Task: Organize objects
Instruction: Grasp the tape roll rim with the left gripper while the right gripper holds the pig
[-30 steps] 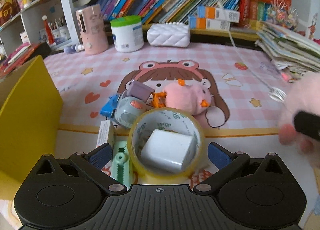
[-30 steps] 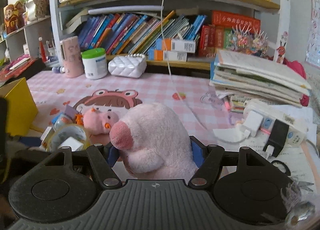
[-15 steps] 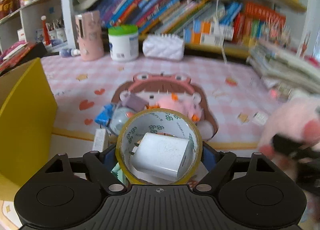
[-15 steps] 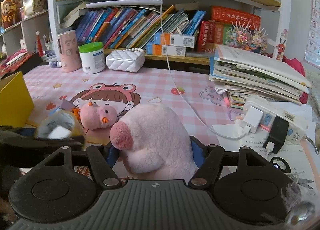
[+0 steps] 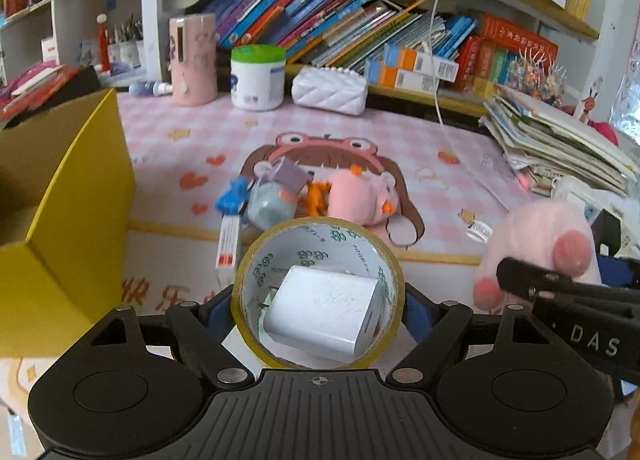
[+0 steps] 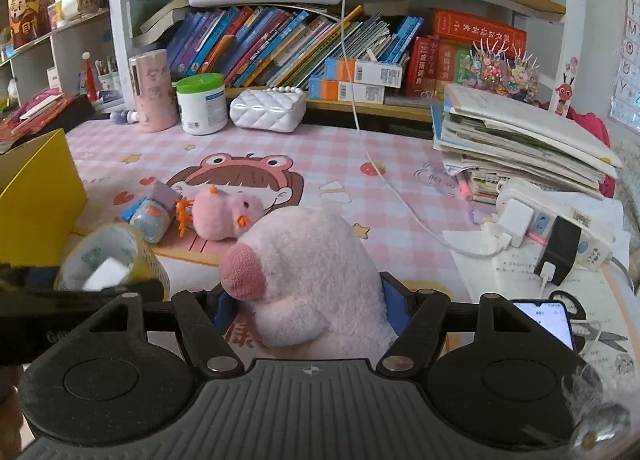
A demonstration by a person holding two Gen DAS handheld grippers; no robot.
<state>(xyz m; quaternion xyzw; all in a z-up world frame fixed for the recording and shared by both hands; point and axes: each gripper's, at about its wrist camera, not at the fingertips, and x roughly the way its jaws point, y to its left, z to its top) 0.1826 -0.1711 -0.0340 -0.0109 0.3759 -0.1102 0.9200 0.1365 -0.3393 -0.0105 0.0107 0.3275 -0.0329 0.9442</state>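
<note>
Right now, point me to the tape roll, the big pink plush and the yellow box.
tape roll (image 5: 256, 260), left wrist view, on the inner wall of the ring.
big pink plush (image 6: 320, 260), right wrist view, on the middle of its body.
yellow box (image 5: 86, 196), left wrist view, on its side wall.

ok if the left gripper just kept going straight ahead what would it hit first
Probably the small toy pile on the mat, just beyond the tape roll the left gripper holds; depth is hard to judge.

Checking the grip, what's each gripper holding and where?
Left gripper clamps the tape roll by its outer sides; right gripper squeezes the pink plush around its body.
</note>
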